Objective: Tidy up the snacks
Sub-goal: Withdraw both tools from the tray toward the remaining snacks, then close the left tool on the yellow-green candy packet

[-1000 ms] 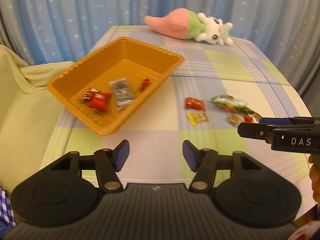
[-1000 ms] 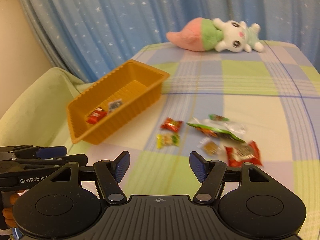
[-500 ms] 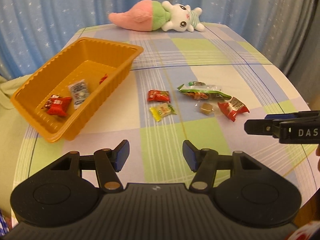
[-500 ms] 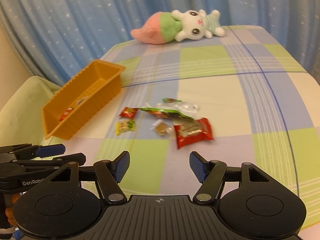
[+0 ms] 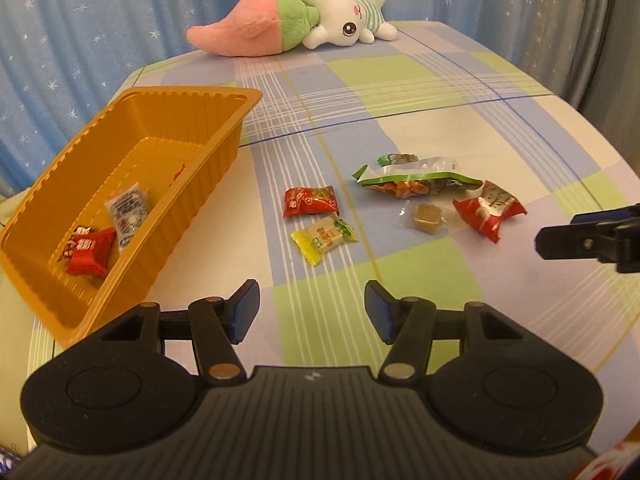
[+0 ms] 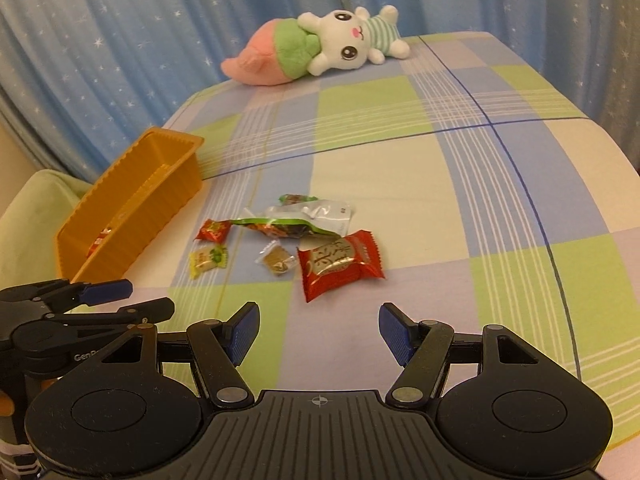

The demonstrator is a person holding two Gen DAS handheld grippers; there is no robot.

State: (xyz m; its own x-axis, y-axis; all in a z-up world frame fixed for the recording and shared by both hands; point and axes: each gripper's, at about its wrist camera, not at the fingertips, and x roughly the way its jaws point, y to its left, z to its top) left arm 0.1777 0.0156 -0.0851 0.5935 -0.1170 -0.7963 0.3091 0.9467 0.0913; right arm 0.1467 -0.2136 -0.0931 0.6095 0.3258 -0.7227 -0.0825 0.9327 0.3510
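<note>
- Blue star-print curtains (image 5: 100, 40) back a table under a checked cloth (image 5: 420, 92); a plush toy (image 5: 296, 20) lies at the far edge.
- Orange tray (image 5: 132, 152): stands at the left of the cloth and already holds a few wrapped snacks, among them a red packet (image 5: 90, 256) and a white sachet (image 5: 128, 212).
- Loose snacks: a small cluster lies to the right of the tray, apart from it. It comprises a red candy (image 5: 310, 201), a yellow candy (image 5: 325, 237), a green-edged bag (image 5: 416, 180), a clear-wrapped brown cube (image 5: 427, 218) and a larger red packet (image 6: 340, 266).
- Change over the last second: both wrist views have swung from the tray side toward the cluster and closed in on it, so the snacks now sit larger and nearer the centre.
- Left gripper (image 5: 312, 312): released, jaws apart, nothing between them; yellow candy lies ahead.
- Right gripper (image 6: 318, 334): released, empty; larger red packet lies just ahead.
- Assessment: approach phase; next step is probably a pick, then transfer to the tray.
</note>
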